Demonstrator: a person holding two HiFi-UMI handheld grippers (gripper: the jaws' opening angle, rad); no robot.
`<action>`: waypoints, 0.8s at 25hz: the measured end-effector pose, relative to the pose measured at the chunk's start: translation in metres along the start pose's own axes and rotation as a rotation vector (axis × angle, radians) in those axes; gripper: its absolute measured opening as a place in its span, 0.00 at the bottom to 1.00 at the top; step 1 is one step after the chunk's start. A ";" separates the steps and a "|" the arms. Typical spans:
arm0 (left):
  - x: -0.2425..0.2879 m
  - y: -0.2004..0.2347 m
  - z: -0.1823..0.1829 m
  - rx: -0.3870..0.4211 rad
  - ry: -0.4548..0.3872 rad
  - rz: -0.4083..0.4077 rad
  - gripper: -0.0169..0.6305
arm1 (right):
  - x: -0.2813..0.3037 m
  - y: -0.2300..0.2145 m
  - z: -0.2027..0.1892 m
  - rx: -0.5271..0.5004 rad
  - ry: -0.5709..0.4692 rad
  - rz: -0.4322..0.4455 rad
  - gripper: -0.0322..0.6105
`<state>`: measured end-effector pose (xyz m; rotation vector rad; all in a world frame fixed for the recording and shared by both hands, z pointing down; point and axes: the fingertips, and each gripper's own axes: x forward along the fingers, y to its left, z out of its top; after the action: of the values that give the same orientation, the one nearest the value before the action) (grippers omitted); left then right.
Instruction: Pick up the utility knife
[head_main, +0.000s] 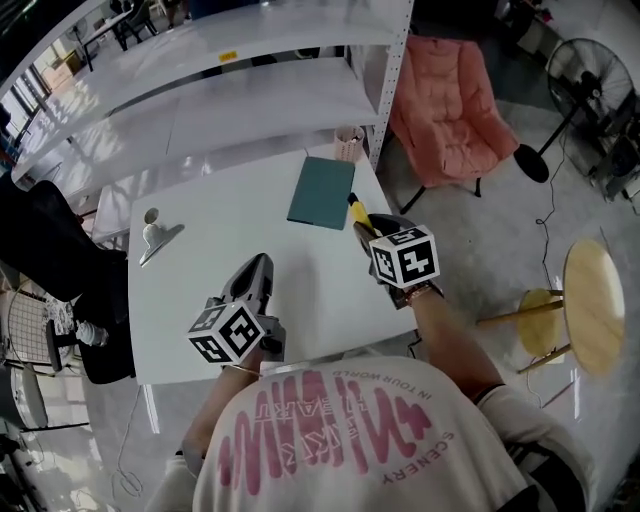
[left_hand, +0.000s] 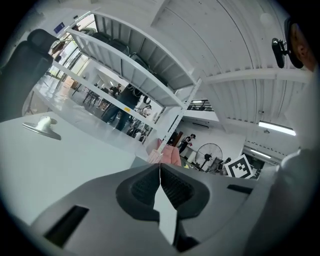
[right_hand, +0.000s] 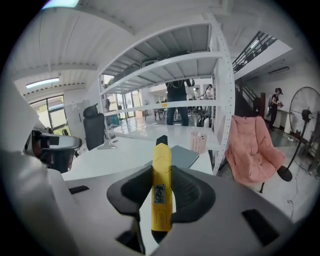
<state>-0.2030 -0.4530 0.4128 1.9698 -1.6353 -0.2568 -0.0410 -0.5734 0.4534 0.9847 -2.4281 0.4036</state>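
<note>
A yellow utility knife (right_hand: 161, 190) with a black tip is clamped between the pads of my right gripper (right_hand: 161, 192), pointing forward and held in the air above the white table (head_main: 220, 290). From the head view the right gripper (head_main: 362, 228) hangs over the table's right edge with the knife's (head_main: 356, 212) yellow body sticking out ahead of it. My left gripper (head_main: 258, 270) hovers over the table's near middle; in the left gripper view its jaws (left_hand: 160, 182) meet with nothing between them.
A teal notebook (head_main: 321, 191) lies at the table's far right. A small metal desk stand (head_main: 153, 237) sits at the far left. White shelving (head_main: 250, 60) stands behind the table; a pink chair (head_main: 450, 110) and a fan (head_main: 590, 70) are to the right.
</note>
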 end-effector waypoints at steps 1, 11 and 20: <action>-0.001 -0.003 0.000 0.004 0.002 -0.009 0.06 | -0.006 0.002 0.003 0.007 -0.023 -0.009 0.26; -0.022 -0.022 0.001 0.042 0.014 -0.094 0.06 | -0.064 0.033 0.028 0.132 -0.228 -0.061 0.26; -0.057 -0.048 -0.008 0.070 0.008 -0.160 0.06 | -0.122 0.067 0.024 0.346 -0.366 -0.010 0.26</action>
<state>-0.1724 -0.3920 0.3823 2.1551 -1.5015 -0.2555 -0.0205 -0.4673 0.3616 1.3142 -2.7330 0.7117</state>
